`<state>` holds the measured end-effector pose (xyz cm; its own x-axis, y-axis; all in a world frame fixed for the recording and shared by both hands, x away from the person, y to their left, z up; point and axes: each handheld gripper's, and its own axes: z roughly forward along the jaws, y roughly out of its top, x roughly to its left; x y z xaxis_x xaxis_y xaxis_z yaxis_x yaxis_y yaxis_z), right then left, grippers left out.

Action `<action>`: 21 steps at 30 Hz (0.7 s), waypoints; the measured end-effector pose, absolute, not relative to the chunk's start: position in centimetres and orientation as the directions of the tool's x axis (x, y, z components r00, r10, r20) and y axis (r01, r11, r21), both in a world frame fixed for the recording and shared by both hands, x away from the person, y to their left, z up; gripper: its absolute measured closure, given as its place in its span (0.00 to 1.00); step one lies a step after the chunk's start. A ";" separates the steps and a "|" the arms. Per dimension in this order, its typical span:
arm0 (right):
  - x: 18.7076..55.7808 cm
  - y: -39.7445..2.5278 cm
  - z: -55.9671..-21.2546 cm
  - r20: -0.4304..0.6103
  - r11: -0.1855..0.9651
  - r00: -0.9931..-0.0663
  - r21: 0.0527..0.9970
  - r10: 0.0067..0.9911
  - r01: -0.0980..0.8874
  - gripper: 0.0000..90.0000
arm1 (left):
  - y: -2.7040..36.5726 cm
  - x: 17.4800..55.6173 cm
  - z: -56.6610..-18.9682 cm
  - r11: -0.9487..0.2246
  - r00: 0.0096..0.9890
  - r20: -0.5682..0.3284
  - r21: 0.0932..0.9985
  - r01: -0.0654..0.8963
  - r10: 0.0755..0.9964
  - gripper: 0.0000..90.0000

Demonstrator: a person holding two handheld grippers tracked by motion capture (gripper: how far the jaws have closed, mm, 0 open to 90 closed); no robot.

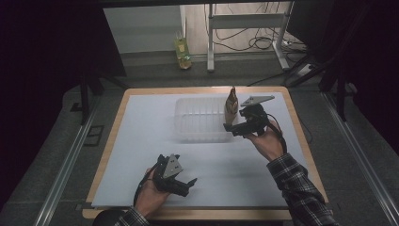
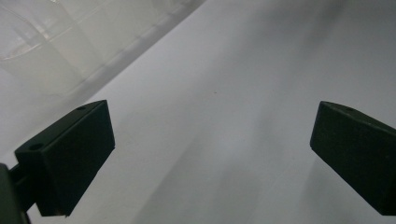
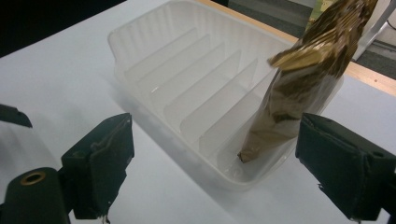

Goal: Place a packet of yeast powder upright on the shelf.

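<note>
We are holding our right claw (image 3: pixel 215 163) spread beside the clear tray (image 3: pixel 154 56), where a brown packet (image 3: pixel 299 88) is standing, seemingly in the end compartment. Our left claw (image 2: pixel 210 158) is hovering spread over the table (image 1: pixel 141 141).

**Around the table's far edge**

A white sheet (image 1: pixel 141 141) covers most of the wooden table (image 1: pixel 301 141), leaving a strip of bare wood along its edges. On the grey floor beyond the far edge stands a yellow-green bottle (image 1: pixel 182 52). Just right of it are the legs of a white metal frame (image 1: pixel 247 21), with dark cables (image 1: pixel 244 40) looping on the floor between them.
</note>
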<state>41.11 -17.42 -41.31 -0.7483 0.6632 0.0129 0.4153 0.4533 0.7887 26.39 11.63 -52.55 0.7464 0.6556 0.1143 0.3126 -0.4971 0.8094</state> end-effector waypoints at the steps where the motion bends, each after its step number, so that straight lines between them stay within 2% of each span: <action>1: 41.0 -17.4 -41.4 0.009 0.458 -0.751 0.788 0.660 0.411 0.12 | 11.7 26.4 -52.5 -0.505 0.747 0.120 0.804 0.313 0.654 0.00; 21: 37.3 -18.2 -43.3 -0.073 0.536 -0.785 0.769 0.615 0.348 0.01 | 13.8 26.7 -51.8 -0.488 0.717 0.117 0.805 0.336 0.687 0.00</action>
<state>37.25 -18.18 -43.28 -0.7853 0.6148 -0.0733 0.3481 0.5363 0.7689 26.72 13.84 -51.81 0.7172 0.6870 0.1170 0.3362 -0.4881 0.8054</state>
